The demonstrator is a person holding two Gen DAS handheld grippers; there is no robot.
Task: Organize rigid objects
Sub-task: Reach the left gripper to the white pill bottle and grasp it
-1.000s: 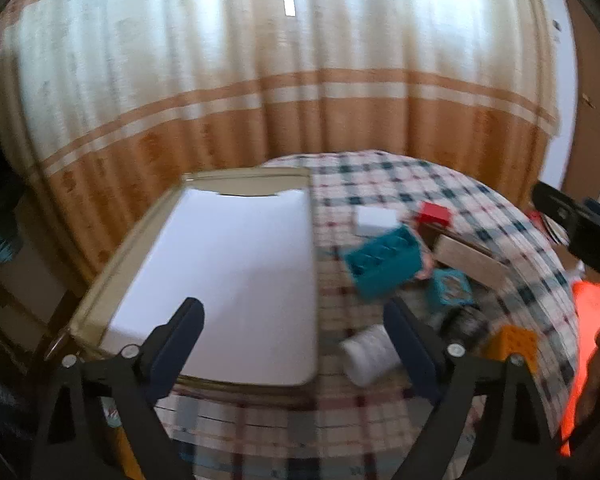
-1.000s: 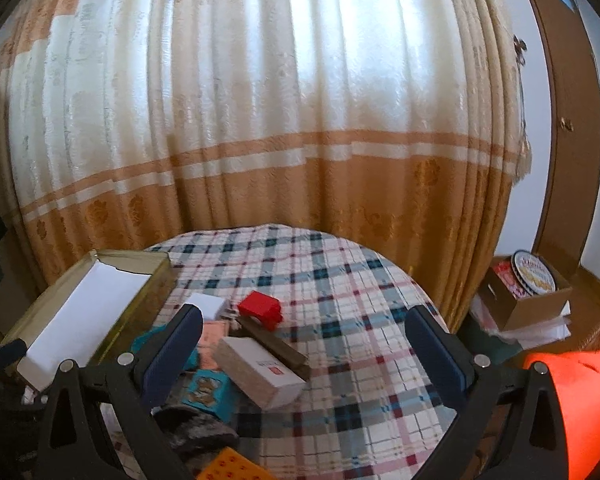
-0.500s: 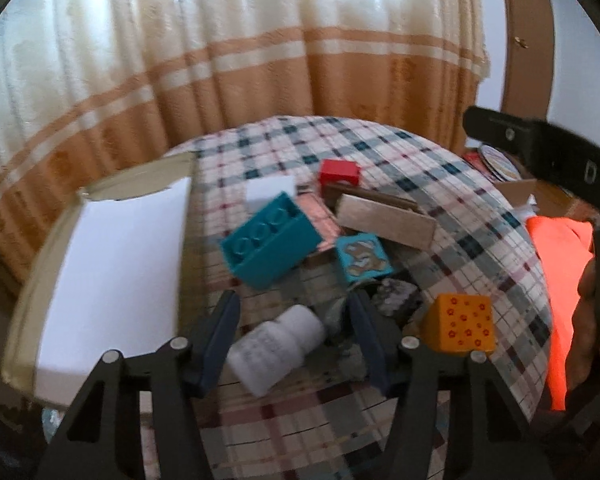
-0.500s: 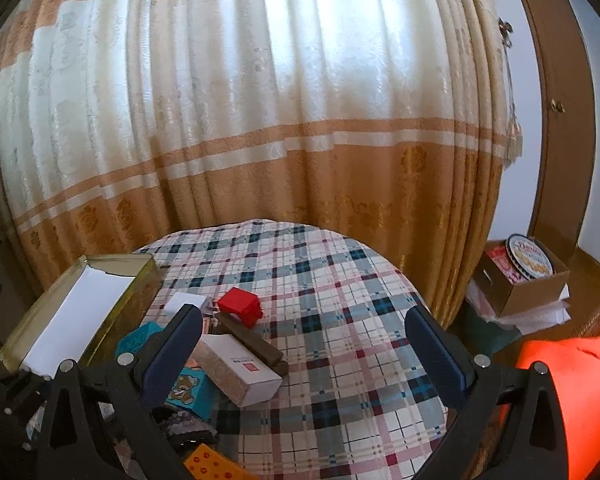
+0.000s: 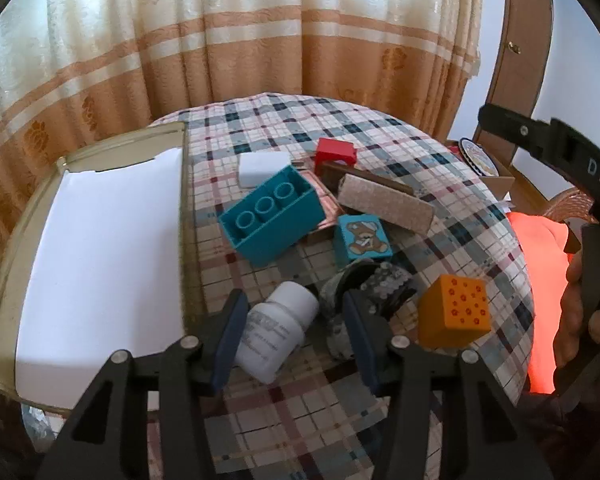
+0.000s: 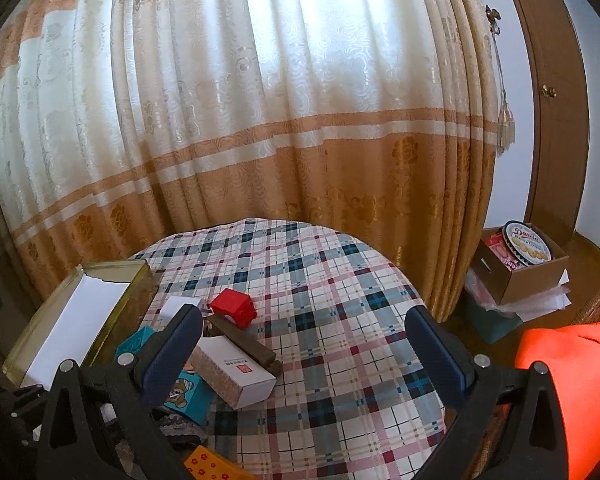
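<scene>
In the left wrist view my left gripper (image 5: 294, 320) is open with its fingers on either side of a white plastic bottle (image 5: 278, 334) lying on the checked tablecloth; I see a gap on the right side. Behind it lie a teal brick (image 5: 274, 218), a bear cube (image 5: 362, 242), an orange dotted cube (image 5: 454, 312), a long patterned box (image 5: 384, 204), a red block (image 5: 336, 152) and a white block (image 5: 260, 168). My right gripper (image 6: 304, 346) is open and empty, above the table; the red block (image 6: 234, 306) and patterned box (image 6: 232, 372) lie below it.
A gold tin tray lined with white paper (image 5: 96, 248) fills the table's left side, also in the right wrist view (image 6: 72, 316). A dark patterned tape roll (image 5: 380, 284) lies right of the bottle. A curtain hangs behind. A cardboard box with a biscuit tin (image 6: 526, 248) stands on the floor.
My left gripper has swung right from over the tray, moved down to the white bottle, and its fingers have narrowed around it. My right gripper has risen slightly and stays open.
</scene>
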